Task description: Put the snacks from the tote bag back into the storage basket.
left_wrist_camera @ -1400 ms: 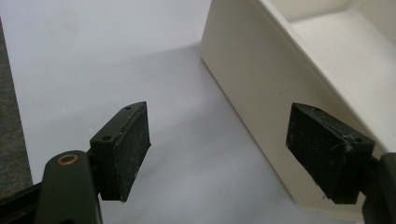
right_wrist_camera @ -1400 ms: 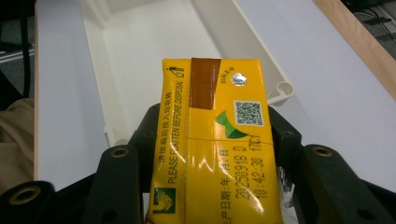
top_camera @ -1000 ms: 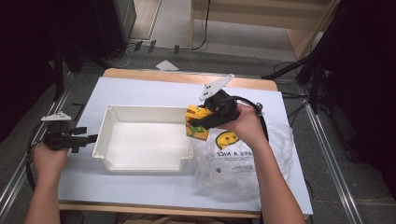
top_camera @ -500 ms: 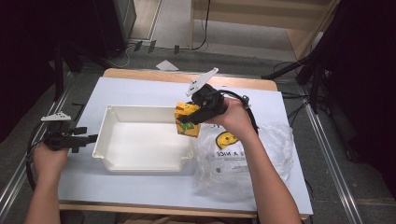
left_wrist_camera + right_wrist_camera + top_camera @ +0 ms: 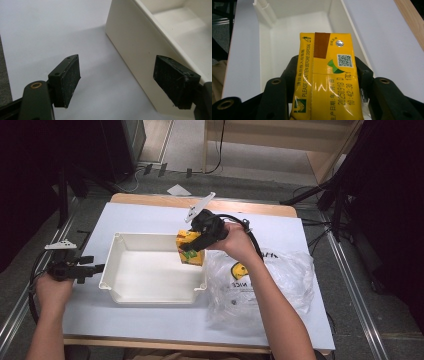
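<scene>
Carton held over tray.
I see the right gripper [image 5: 191, 246] clamped on the yellow carton [image 5: 325, 75] above the tray's [image 5: 150, 297] right end; left gripper [image 5: 125, 82] fingers apart beside the tray on the bench [image 5: 150, 215].

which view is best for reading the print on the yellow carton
The right gripper view: the yellow carton sits close between that gripper's jaws, with its printed text, date stamp and QR code legible. The high view shows the carton small, held over the white tray's right end, print unreadable.
</scene>
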